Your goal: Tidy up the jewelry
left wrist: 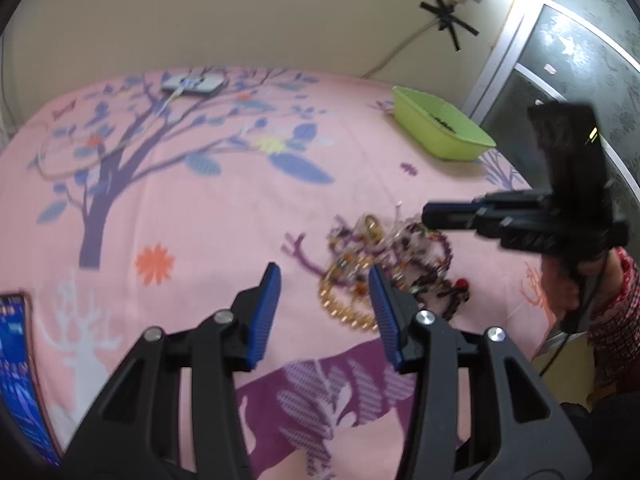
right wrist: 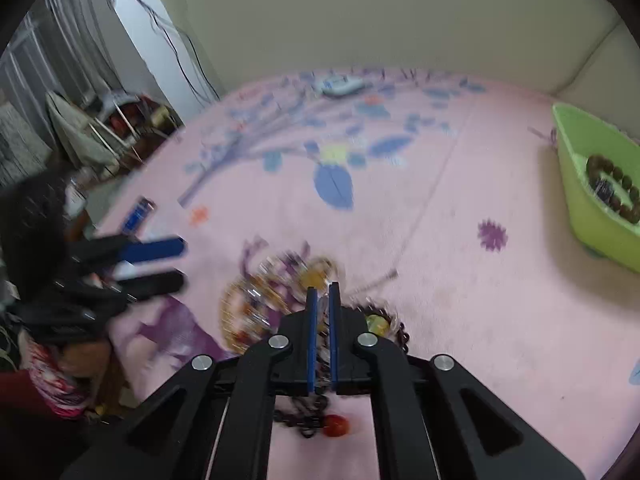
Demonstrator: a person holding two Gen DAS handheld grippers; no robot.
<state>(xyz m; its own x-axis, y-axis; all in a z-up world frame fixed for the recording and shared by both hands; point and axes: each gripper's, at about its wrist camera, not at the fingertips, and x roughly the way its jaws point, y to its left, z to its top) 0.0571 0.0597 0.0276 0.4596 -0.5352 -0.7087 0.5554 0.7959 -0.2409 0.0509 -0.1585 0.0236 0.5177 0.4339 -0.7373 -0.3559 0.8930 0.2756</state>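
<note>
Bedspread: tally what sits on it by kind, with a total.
Green bins: 1
Jewelry piles: 1, tangled and blurred, so pieces cannot be counted
Bead bracelets in the bin: 1
Phones: 1
Grey devices: 1
Total: 5

A home bedroom: a pink tree-print bedsheet point(left wrist: 224, 208) covers the bed against a cream wall point(left wrist: 280, 16). Beyond the sheet's edge stand a curtain point(right wrist: 48, 40) and cluttered chairs point(right wrist: 116, 120).
</note>
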